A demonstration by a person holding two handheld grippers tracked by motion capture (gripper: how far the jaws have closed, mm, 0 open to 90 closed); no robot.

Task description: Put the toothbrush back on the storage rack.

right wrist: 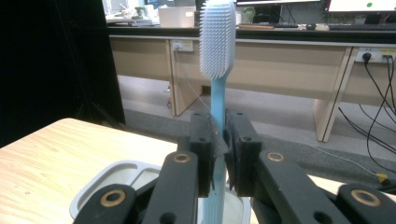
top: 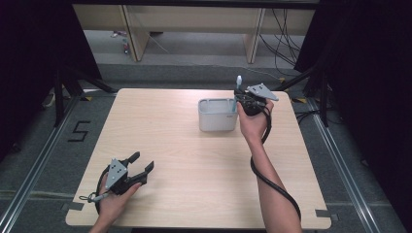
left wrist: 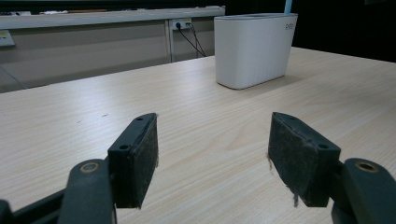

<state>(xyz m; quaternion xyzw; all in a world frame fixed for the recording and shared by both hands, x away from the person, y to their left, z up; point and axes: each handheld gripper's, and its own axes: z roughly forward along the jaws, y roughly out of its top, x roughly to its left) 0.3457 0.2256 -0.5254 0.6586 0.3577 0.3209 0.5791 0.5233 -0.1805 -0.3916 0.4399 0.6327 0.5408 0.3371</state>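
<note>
Wood-grain table [top: 184,160], white holder [top: 217,116] at far side: my right tool [right wrist: 219,154] is clenched on the toothbrush [right wrist: 217,84] mid-handle, upright over the holder, light, stiff, prob slick plastic, so grip stays low on handle; left tool [left wrist: 212,149] sits released w/ nothing in it.

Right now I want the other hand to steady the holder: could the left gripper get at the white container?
Probably yes. The left gripper is open near the table's front, with bare tabletop between it and the white container. The right gripper holds a toothbrush at its right end.
</note>
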